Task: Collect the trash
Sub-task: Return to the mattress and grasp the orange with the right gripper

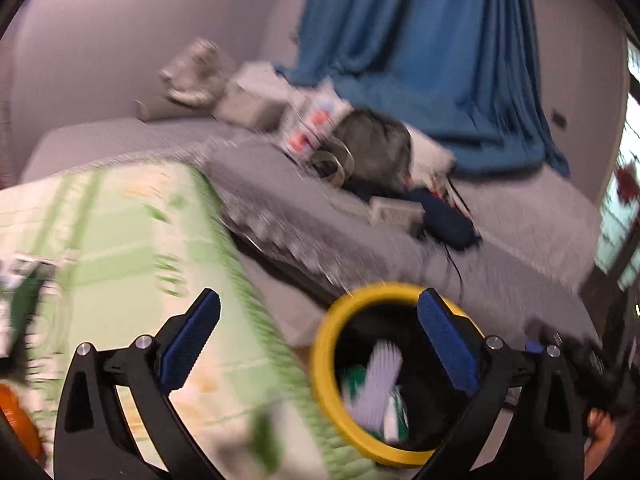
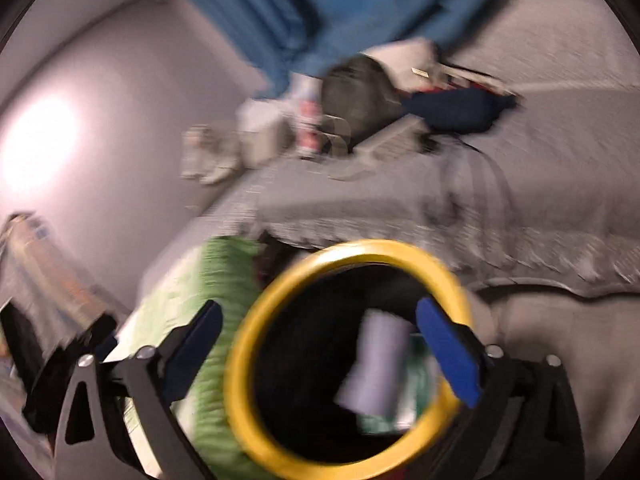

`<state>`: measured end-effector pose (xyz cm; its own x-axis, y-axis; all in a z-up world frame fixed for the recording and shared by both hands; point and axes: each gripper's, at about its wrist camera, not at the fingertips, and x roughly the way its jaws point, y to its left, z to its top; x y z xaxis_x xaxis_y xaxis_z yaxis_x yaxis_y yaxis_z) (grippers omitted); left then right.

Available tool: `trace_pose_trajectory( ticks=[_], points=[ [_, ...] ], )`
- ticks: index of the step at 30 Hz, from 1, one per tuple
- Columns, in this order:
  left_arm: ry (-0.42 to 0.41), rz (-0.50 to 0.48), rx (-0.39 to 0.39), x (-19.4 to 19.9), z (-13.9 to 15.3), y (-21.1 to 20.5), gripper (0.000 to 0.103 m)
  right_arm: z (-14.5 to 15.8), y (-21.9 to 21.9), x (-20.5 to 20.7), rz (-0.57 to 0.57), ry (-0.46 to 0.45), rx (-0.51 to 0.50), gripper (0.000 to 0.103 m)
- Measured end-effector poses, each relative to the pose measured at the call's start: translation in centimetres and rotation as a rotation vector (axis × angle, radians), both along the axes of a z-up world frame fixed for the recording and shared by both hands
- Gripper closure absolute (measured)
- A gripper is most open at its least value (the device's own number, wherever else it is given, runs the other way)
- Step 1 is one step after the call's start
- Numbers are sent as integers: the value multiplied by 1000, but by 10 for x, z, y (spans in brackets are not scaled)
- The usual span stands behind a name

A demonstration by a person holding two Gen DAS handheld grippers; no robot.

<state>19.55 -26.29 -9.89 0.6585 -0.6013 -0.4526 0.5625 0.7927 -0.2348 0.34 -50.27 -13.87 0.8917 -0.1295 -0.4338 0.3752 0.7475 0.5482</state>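
A trash bin with a yellow rim (image 1: pixel 326 376) and a black liner stands on the floor beside the bed. Inside it lie a pale lilac wrapper (image 1: pixel 378 384) and green-and-white packaging (image 1: pixel 394 412). My left gripper (image 1: pixel 316 320) is open above the bin's left edge, nothing between its blue pads. In the right wrist view the same yellow rim (image 2: pixel 240 368) fills the lower middle, with a pale lilac piece (image 2: pixel 376 364) blurred over the black liner. My right gripper (image 2: pixel 318 324) is open over the bin's mouth, its pads touching nothing.
A green-patterned quilt (image 1: pixel 132 236) covers the bed left of the bin. A grey bedspread (image 1: pixel 520 216) lies behind, strewn with a grey bag (image 1: pixel 376 152), boxes and a dark navy pouch (image 1: pixel 444 216). A blue curtain (image 1: pixel 432 48) hangs at the back. Both views are motion-blurred.
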Motion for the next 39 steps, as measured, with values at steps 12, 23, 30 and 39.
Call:
trace_pose_trajectory(
  ticks=[12,23,30,39],
  points=[
    [-135,330,6,-55,39,245,8,65,197,74,780,-78,-215,8],
    [38,677,-44,-88,-17,417,8,23,407,157,1181,201,-535,8],
    [19,724,-54,-95,-24,438,8,-5,445,196,1191,358,-626,25],
    [48,712,-79,-92,-32,447,8,-30,459,223,1177,466,-668,37]
  ],
)
